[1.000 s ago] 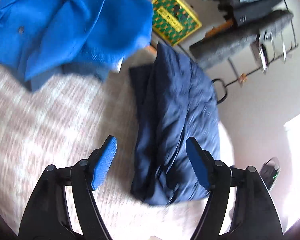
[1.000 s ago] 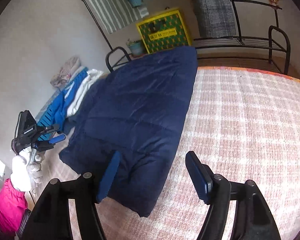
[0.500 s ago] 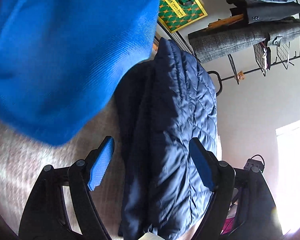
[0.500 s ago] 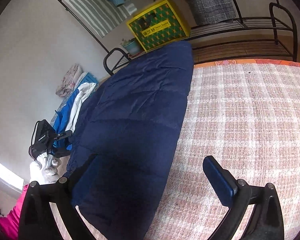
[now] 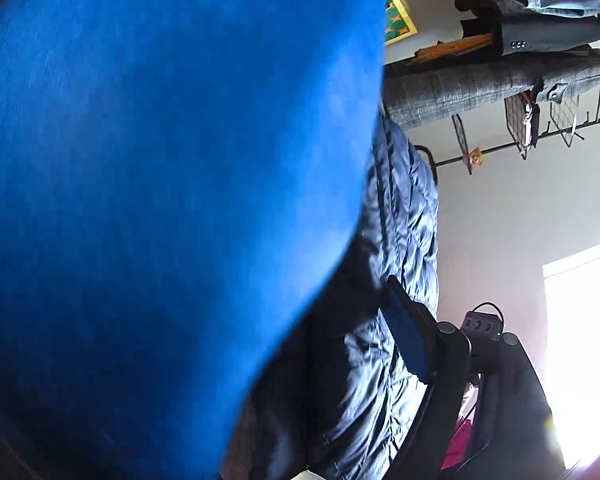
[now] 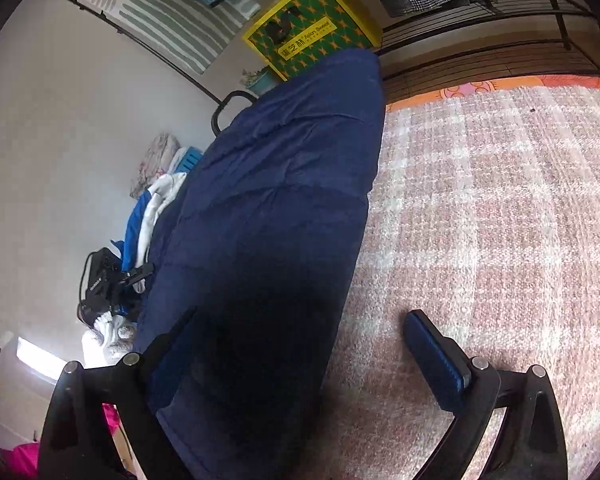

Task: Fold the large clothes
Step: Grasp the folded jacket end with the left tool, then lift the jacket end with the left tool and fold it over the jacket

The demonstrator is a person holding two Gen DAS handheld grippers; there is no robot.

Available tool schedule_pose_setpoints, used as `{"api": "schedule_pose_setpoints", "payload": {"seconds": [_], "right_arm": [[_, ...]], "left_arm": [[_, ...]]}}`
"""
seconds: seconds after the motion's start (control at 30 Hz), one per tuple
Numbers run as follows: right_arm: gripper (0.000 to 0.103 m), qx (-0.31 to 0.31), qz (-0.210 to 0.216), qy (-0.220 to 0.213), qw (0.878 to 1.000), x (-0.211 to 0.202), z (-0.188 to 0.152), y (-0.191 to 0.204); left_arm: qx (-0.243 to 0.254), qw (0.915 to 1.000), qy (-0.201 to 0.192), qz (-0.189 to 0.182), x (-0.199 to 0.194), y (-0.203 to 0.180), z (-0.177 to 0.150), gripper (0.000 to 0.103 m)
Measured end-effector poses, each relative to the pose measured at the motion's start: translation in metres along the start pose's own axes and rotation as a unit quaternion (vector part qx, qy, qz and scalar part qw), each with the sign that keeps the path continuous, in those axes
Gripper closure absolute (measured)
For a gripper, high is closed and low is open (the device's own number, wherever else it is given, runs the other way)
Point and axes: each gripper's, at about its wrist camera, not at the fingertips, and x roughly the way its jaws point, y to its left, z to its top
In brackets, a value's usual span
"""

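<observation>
Left view: bright blue garment point(image 5: 160, 200) fills my lens, hiding one finger of left gripper point(image 5: 340, 344); its spread I cannot tell | right gripper point(image 6: 300, 356) spread wide over navy quilted jacket point(image 6: 276, 216), lying lengthwise away from me on checked blanket point(image 6: 500, 208).

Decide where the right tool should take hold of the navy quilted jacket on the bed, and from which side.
Grip the navy quilted jacket at its long straight edge beside the bare checked blanket, coming from that right side. The right tool is open and already straddles that edge.
</observation>
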Motion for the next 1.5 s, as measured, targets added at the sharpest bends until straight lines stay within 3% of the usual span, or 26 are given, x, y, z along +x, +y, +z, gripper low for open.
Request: {"api": "schedule_pose_setpoints", "payload": {"seconds": [0.07, 0.13, 0.17, 0.2, 0.33, 0.4, 0.5, 0.57, 0.7, 1.0, 1.33, 1.5], "right_arm": [[0.012, 0.017, 0.026, -0.01, 0.999, 0.002, 0.002, -0.004], [0.016, 0.019, 0.032, -0.016, 0.999, 0.008, 0.005, -0.003], [0.02, 0.015, 0.035, -0.014, 0.999, 0.013, 0.009, 0.0], [0.029, 0.016, 0.042, -0.003, 0.999, 0.02, 0.01, 0.004], [0.043, -0.007, -0.009, 0.011, 1.0, 0.041, 0.011, 0.029], [0.059, -0.016, -0.029, 0.009, 0.999, 0.039, 0.012, 0.036], [0.074, -0.023, -0.05, 0.007, 0.998, 0.032, 0.013, 0.046], [0.078, -0.045, -0.072, 0.007, 0.996, 0.026, 0.011, 0.06], [0.082, -0.081, -0.113, 0.014, 0.99, 0.015, 0.008, 0.088], [0.084, -0.131, -0.142, 0.025, 0.981, -0.008, -0.021, 0.135], [0.084, -0.105, -0.141, 0.039, 0.984, -0.035, -0.086, 0.136], [0.083, -0.075, -0.13, 0.041, 0.988, -0.041, -0.108, 0.116]], "left_arm": [[0.014, 0.9999, -0.008, 0.002, 0.002, -0.002, 0.0, 0.027], [0.024, 0.9996, -0.009, 0.01, 0.007, -0.004, 0.0, 0.036], [0.026, 0.9996, -0.009, 0.01, 0.008, -0.004, 0.0, 0.042], [0.024, 0.9997, -0.004, 0.004, 0.01, -0.005, 0.0, 0.054], [0.047, 0.9985, -0.01, 0.025, 0.015, -0.015, -0.003, 0.073], [0.067, 0.9966, -0.018, 0.045, 0.013, -0.025, -0.005, 0.082], [0.112, 0.9904, -0.034, 0.073, 0.007, -0.048, -0.011, 0.087], [0.132, 0.987, -0.04, 0.084, 0.005, -0.058, -0.013, 0.089], [0.143, 0.9849, -0.042, 0.088, 0.001, -0.065, -0.021, 0.091], [0.177, 0.9794, -0.029, 0.092, -0.013, -0.099, -0.055, 0.093], [0.188, 0.9779, 0.005, 0.092, -0.041, -0.105, -0.115, 0.094], [0.194, 0.9736, 0.023, 0.119, -0.039, -0.092, -0.134, 0.094]]}}
